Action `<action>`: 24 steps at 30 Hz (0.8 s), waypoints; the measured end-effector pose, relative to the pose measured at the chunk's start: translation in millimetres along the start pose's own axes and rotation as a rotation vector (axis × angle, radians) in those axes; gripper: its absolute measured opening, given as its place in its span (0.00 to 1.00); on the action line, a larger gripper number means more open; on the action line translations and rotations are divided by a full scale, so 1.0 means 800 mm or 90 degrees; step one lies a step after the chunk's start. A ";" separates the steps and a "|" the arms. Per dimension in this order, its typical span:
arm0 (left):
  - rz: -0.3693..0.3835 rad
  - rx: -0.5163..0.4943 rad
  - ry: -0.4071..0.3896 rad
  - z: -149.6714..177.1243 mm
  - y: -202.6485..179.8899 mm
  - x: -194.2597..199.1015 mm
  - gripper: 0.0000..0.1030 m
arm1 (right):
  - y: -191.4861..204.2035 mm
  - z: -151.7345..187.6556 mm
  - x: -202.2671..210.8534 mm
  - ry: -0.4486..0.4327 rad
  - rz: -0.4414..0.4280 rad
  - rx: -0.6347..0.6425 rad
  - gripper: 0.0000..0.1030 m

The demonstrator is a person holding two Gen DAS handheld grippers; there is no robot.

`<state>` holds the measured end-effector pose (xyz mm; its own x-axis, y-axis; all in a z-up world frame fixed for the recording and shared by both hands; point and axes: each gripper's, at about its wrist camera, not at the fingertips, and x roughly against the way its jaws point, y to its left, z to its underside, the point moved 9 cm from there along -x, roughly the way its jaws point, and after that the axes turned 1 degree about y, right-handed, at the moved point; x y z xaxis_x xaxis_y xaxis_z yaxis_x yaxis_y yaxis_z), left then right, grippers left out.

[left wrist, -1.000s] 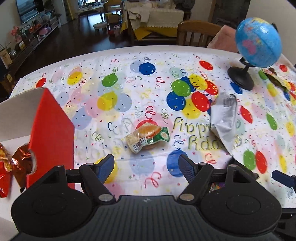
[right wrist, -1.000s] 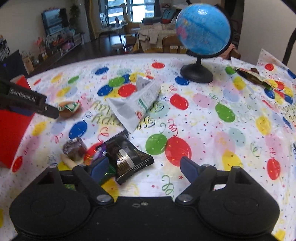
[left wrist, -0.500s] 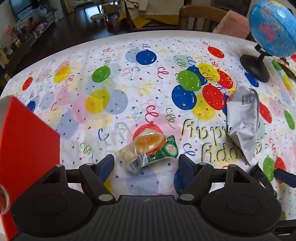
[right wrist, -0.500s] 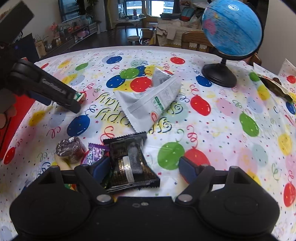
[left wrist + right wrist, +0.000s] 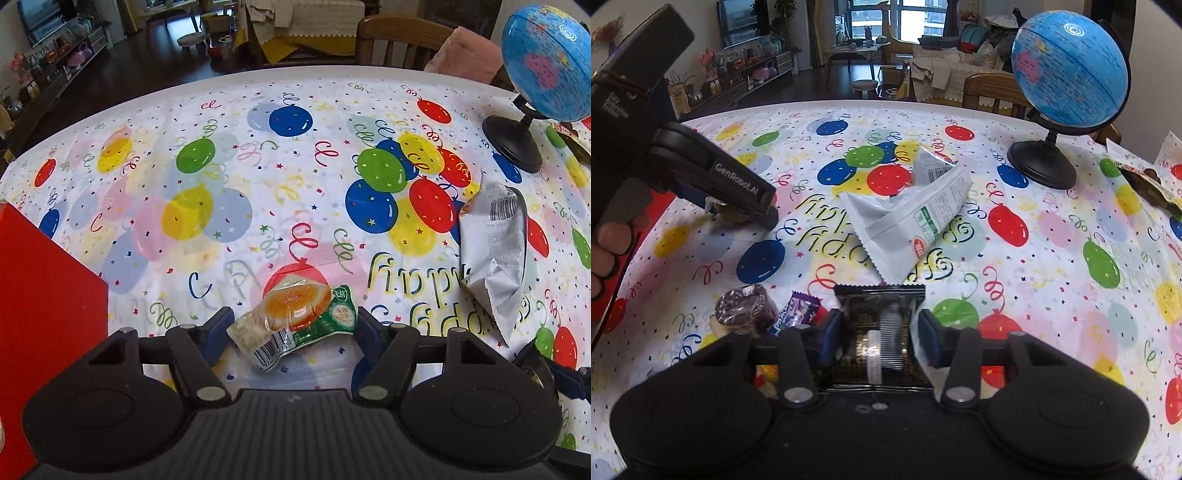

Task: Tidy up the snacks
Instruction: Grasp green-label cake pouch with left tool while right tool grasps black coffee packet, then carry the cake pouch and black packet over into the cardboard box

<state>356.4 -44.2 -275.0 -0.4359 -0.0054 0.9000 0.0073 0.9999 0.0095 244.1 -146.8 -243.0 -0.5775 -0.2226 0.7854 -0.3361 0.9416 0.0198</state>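
My left gripper point(image 5: 291, 332) is open, its fingers on either side of an orange-and-green snack packet point(image 5: 295, 321) that lies on the balloon tablecloth. My right gripper point(image 5: 877, 332) has closed in on a black snack packet point(image 5: 879, 325), its blue pads touching both sides. A silver-white bag point(image 5: 908, 218) lies beyond it and also shows in the left wrist view point(image 5: 495, 258). A dark wrapped snack point(image 5: 746, 308) and a purple wrapper point(image 5: 798, 310) lie left of the right gripper. The left gripper's body point(image 5: 713, 177) shows in the right wrist view.
A red box point(image 5: 40, 321) stands at the left. A blue globe point(image 5: 1067, 74) on a black stand point(image 5: 1041, 166) is at the far right. Another dark packet point(image 5: 1148, 184) lies at the right edge. A wooden chair point(image 5: 399, 40) is behind the table.
My left gripper has moved forward and down until the orange packet lies between its fingers. My right gripper has moved onto the black packet and its jaws have narrowed around it.
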 end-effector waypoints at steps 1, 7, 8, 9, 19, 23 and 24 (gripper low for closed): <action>0.004 0.001 0.000 0.000 0.000 0.000 0.64 | 0.001 0.000 0.000 0.000 0.004 0.003 0.38; -0.007 0.005 -0.001 0.001 0.004 0.003 0.56 | -0.004 0.000 0.006 0.002 0.020 -0.012 0.32; -0.008 0.008 0.000 0.002 0.005 0.004 0.56 | -0.006 0.001 0.008 0.002 0.022 -0.016 0.32; -0.008 0.011 0.000 0.003 0.005 0.006 0.56 | -0.007 0.002 0.010 0.001 0.025 -0.019 0.32; 0.001 0.026 -0.012 0.019 0.004 0.046 0.55 | -0.015 0.004 0.053 -0.027 0.046 -0.051 0.32; 0.000 0.019 -0.031 0.027 -0.002 0.075 0.55 | -0.013 0.003 0.076 -0.041 0.041 -0.064 0.32; 0.002 0.017 -0.036 0.029 -0.004 0.083 0.55 | -0.012 0.003 0.082 -0.045 0.038 -0.067 0.32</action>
<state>306.5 -47.2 -225.5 -0.4862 -0.0025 0.8738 -0.0145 0.9999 -0.0052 207.3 -171.1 -193.2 -0.6463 -0.1790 0.7418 -0.2223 0.9741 0.0415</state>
